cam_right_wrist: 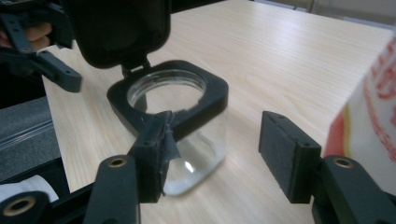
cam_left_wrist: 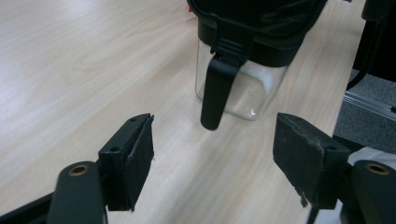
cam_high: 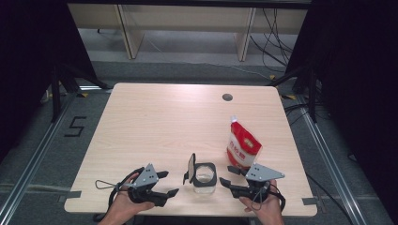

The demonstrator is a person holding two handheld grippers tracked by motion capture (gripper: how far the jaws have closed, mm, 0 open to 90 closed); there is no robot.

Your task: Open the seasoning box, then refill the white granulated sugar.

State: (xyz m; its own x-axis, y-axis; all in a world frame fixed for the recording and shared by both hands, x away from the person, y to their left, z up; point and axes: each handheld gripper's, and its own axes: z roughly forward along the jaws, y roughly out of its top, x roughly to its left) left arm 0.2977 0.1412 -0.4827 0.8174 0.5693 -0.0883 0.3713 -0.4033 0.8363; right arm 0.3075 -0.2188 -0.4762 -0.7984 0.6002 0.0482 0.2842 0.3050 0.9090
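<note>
- High view: the left claw [cam_high: 170, 183] and right claw [cam_high: 226, 175] sit at the counter's [cam_high: 155, 117] near edge, both spread, pinching nothing.
- Between them stands the clear jar [cam_high: 205, 179], lid [cam_high: 190, 168] flipped up on its left, black latch [cam_left_wrist: 215, 91] hanging loose.
- Just beyond the right claw stands the red-and-white pouch [cam_high: 242, 143].
- Judgement: opening looks finished; next the right claw likely takes the pouch to pour, steadying the jar.
</note>
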